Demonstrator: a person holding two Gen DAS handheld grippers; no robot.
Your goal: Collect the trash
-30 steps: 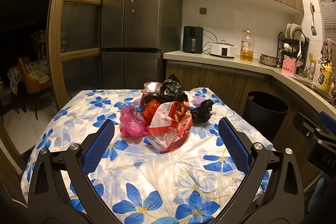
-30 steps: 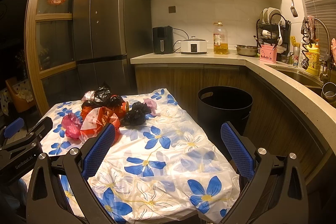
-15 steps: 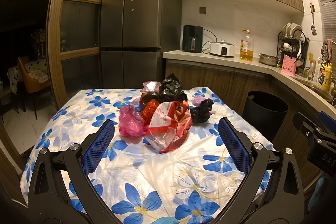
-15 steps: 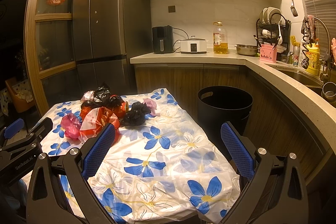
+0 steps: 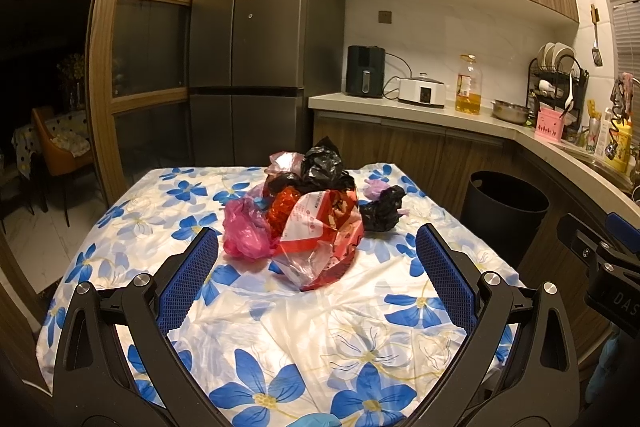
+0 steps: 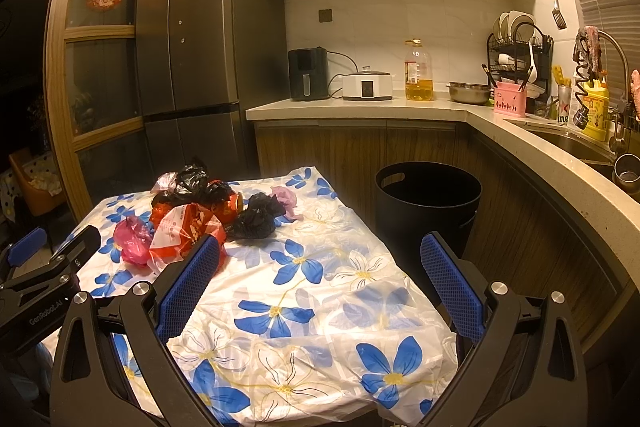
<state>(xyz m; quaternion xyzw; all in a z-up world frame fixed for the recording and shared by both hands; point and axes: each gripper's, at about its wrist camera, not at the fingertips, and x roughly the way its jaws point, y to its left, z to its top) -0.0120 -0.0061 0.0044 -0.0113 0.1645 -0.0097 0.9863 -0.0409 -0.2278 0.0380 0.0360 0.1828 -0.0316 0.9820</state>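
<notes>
Nothing moved since the earlier frames: same poses, same pile layout. Left gripper [image 5: 316,259] spread wide, holding nothing, hovering over near part of table [image 5: 120,227] with floral cloth, aimed at trash pile [image 5: 308,211] sitting at table centre, slightly far. Right gripper [image 6: 320,267] likewise spread wide and holding nothing, over near right part of table, pile off to its far left. Pile contents: red-and-clear printed bag [image 5: 320,239] nearest, pink bag [image 5: 244,227] touching its left side, black bag [image 5: 320,163] on top at far side, smaller black bag [image 5: 382,207] just right of pile, pale purple scrap [image 5: 374,187] beside that. Bare cloth between both grippers and pile; bare cloth all round pile out to table edges. Black bin [image 6: 428,207] on floor just past far right table corner, wedged between table and wooden counter cabinets [image 6: 520,227]; inside dark, contents not readable. Right view only: red cylindrical can [image 6: 230,207] lying in pile with open end facing right, plus more of bin mouth. Left view only: front face of printed bag. Each view catches other gripper at frame edge.
</notes>
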